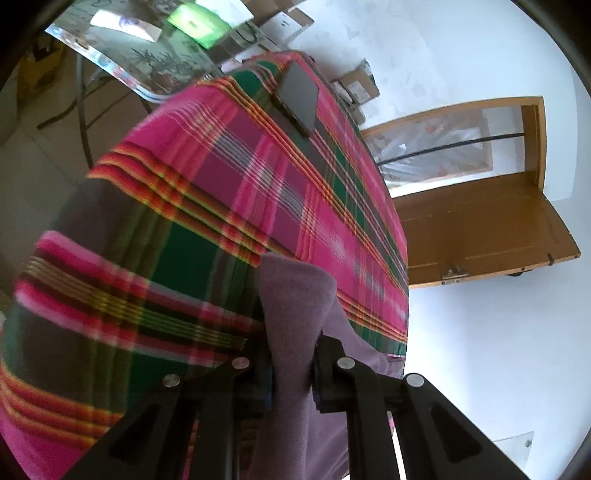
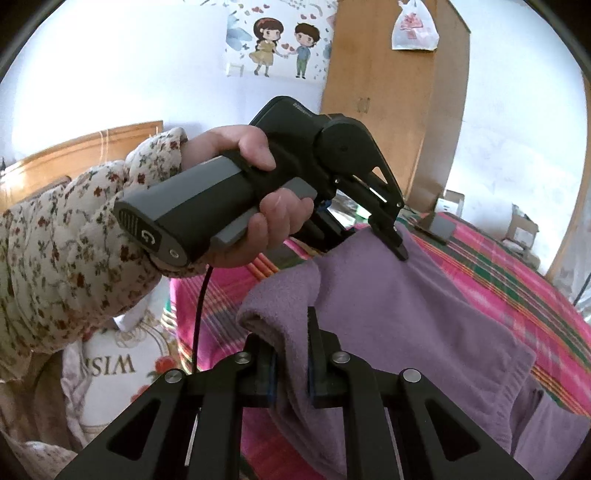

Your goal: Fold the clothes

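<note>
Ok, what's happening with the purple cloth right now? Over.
Left gripper shut on purple cloth. Right gripper shut on its near edge. Cloth lifted, draping over the plaid bed cover. Phone lying further along the bed.

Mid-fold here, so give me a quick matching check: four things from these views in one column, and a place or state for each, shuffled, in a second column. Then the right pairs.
Things:
1. purple garment
2. phone
3. plastic bag
4. left hand-held gripper

Places or states:
A. hanging on the wooden wardrobe
B. lying flat on the plaid cloth, far from the fold
C. pinched at two spots along one edge
D. shut on the garment's far end, held in a hand with a floral sleeve

Pairs: 1-C, 2-B, 3-A, 4-D
</note>
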